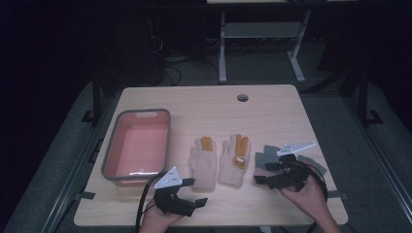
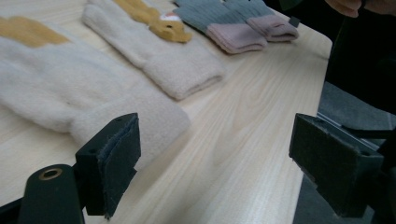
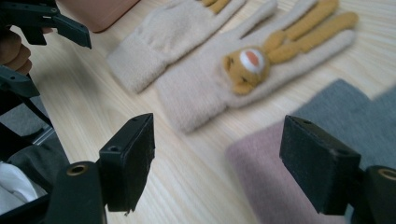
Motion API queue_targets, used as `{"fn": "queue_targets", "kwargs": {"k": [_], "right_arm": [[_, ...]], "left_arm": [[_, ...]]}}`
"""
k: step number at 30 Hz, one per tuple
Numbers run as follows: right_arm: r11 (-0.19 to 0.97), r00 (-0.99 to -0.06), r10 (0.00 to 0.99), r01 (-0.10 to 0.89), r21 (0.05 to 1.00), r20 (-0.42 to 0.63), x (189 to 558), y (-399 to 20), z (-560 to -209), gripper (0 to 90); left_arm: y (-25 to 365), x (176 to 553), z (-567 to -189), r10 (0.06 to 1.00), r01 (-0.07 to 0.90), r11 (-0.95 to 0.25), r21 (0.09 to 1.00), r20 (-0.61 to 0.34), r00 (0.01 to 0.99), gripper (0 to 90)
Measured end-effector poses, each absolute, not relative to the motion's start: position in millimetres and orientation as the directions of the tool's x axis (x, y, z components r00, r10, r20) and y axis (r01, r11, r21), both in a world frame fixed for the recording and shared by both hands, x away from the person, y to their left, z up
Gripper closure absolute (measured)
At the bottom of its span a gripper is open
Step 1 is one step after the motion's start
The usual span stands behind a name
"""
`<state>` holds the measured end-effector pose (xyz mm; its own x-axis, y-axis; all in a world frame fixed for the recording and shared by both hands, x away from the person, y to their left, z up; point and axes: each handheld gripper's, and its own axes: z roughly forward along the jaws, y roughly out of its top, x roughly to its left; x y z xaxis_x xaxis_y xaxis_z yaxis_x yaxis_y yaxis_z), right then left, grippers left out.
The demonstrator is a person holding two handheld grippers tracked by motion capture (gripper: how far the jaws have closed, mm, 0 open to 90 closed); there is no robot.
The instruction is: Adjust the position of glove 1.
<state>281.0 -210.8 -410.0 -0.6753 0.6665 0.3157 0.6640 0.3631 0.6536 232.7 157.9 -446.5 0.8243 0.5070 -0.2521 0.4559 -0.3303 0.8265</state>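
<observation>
A dim room surrounds a pale wooden worktop (image 1: 272, 104). In the high view a pink bin (image 1: 137, 145) sits at the left, two cream gloves (image 1: 221, 162) lie side by side in the middle with cuffs toward the near edge, and a grey pair (image 1: 272, 155) lies at the right, partly under the right gripper (image 1: 265, 175). The left gripper (image 1: 194, 191) hovers near the front edge, just left of the cream cuffs.

In the left gripper view the fingers (image 2: 116, 163) stand wide apart, holding nothing. The nearer cream glove (image 2: 70, 102) lies just ahead and to the left, its cuff close to the left finger; its long axis runs away from the gripper.

In the right gripper view the fingers (image 3: 130, 158) are likewise spread and empty. The bear glove (image 3: 243, 74) lies ahead between them, cuff nearest, and a pinkish cuff (image 3: 261, 172) of the grey pair sits low at the right, perhaps directly under the fingers, though blur makes that uncertain.

Each hand looks nearest a different cuff: the left to the plain cream glove, the right to the grey pair.
</observation>
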Motion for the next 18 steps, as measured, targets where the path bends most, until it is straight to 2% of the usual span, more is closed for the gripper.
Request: {"fn": "queue_targets", "kwargs": {"k": [9,18], "right_arm": [[0.417,-0.702,0.645,0.654,0.631,0.301,305,-187,-399,26.3],[0.465,-0.71,0.644,0.658,0.592,0.283,327,-163,-403,28.6]], "left_arm": [[158,231,-446,0.503,0.454,-0.326,0.829,-0.255,0.826,16.3],[159,231,-445,0.506,0.448,-0.333,0.83,-0.244,0.827,16.3]]}}
